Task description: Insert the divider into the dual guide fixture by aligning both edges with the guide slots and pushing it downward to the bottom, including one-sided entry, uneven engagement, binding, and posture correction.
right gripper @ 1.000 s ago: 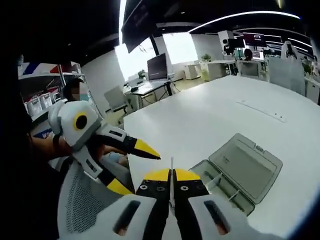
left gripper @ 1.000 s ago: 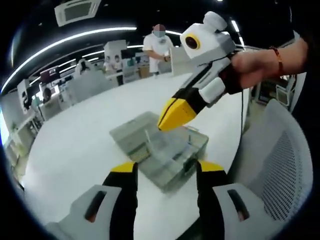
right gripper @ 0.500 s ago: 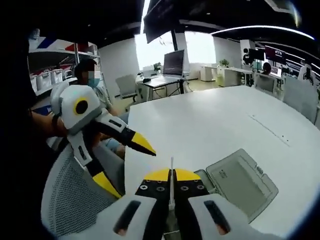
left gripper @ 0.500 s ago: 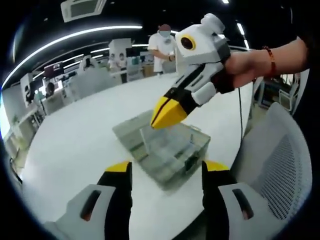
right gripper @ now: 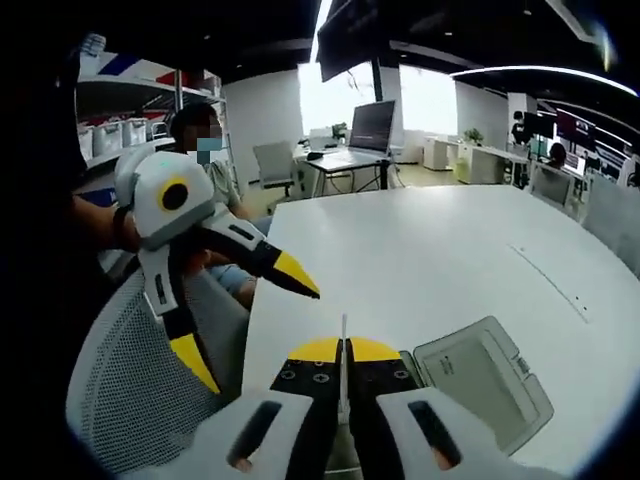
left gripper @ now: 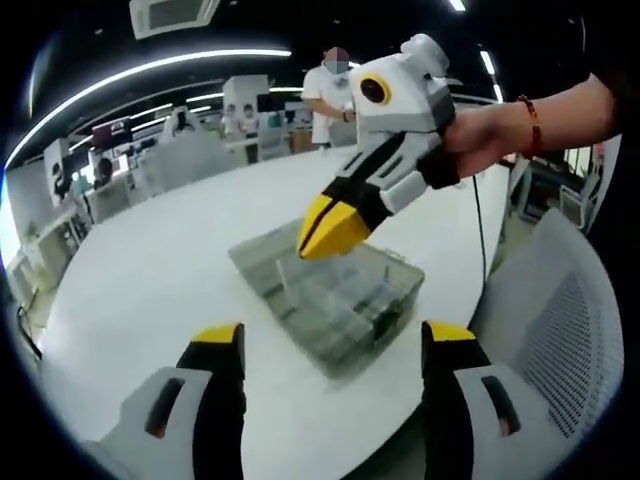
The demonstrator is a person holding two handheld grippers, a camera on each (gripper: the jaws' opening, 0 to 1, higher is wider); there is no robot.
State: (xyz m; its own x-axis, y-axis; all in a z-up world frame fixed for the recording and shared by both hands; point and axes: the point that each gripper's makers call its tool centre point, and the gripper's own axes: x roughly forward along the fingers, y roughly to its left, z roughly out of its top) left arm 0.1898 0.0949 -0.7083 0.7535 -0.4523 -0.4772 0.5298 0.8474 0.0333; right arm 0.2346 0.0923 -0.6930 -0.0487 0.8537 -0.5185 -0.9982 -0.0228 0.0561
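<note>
jaws of the left gripper (left gripper: 330, 345) stand wide apart with nothing between them, yellow tips up from the bottom of the left gripper view. right gripper (right gripper: 343, 352) has its jaws pressed together on the divider (right gripper: 343, 362), a thin clear plate seen edge-on that rises just above the yellow tips.

left gripper view: the right gripper (left gripper: 328, 222) comes in from the upper right, held by a hand (left gripper: 478, 138) with a red band at the wrist. its closed yellow tips hang above the fixture (left gripper: 335, 300), a clear compartmented box on the white table (left gripper: 150, 290). the divider (left gripper: 288, 278) shows faintly below the tips as a clear sheet, its lower edge near the box's top; whether it touches the slots i cannot tell. a mesh chair (left gripper: 555, 310) stands at the right. a person in white (left gripper: 328, 95) stands far behind the table.

right gripper view: the fixture's open lid (right gripper: 482, 383) lies flat on the table (right gripper: 430, 260) to the right of the jaws; the box body is mostly hidden behind the gripper. the left gripper (right gripper: 245, 310) comes in from the left, jaws spread, one tip pointing right over the table edge, the other down against a mesh chair (right gripper: 130, 380). a seated person (right gripper: 205, 160) sits behind it, with a desk and monitor (right gripper: 372, 125) further back.
</note>
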